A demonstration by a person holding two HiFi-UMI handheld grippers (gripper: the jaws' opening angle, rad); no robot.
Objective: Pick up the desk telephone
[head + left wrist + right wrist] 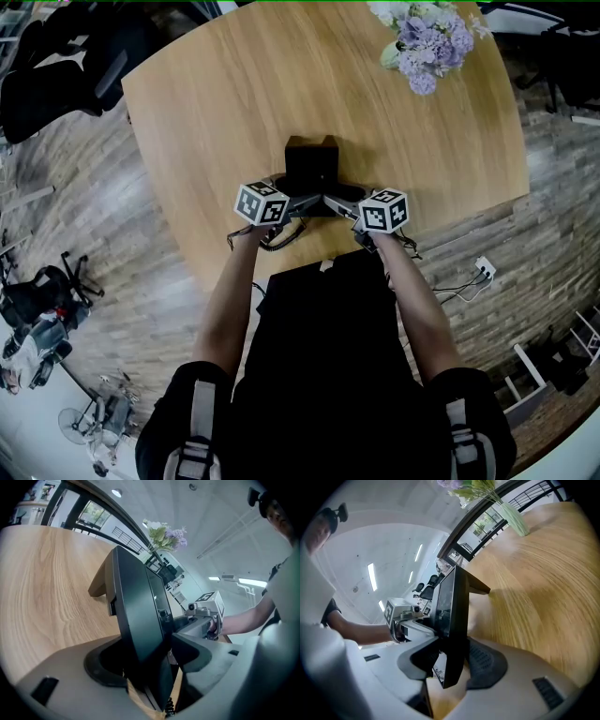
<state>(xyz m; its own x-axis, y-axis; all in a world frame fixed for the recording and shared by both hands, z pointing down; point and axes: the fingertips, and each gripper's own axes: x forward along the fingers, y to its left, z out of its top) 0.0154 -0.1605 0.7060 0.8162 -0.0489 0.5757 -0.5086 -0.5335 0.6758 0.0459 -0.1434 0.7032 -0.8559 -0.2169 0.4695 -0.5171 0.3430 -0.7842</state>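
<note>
The black desk telephone (311, 169) sits near the front edge of the round wooden table (234, 84). Both grippers clamp it from opposite sides. My left gripper (298, 208) is shut on the phone's left edge, and the dark phone body (136, 620) stands wedged between its grey jaws. My right gripper (339, 207) is shut on the right edge, with the phone (452, 620) pinched between its jaws. In each gripper view the phone looks tilted up off the wood. Its coiled cord (281, 236) trails off the table's front edge.
A vase of lilac flowers (427, 42) stands at the table's far right. Black office chairs (56, 70) are at the left beyond the table. A power strip with cables (483, 270) lies on the wooden floor at the right.
</note>
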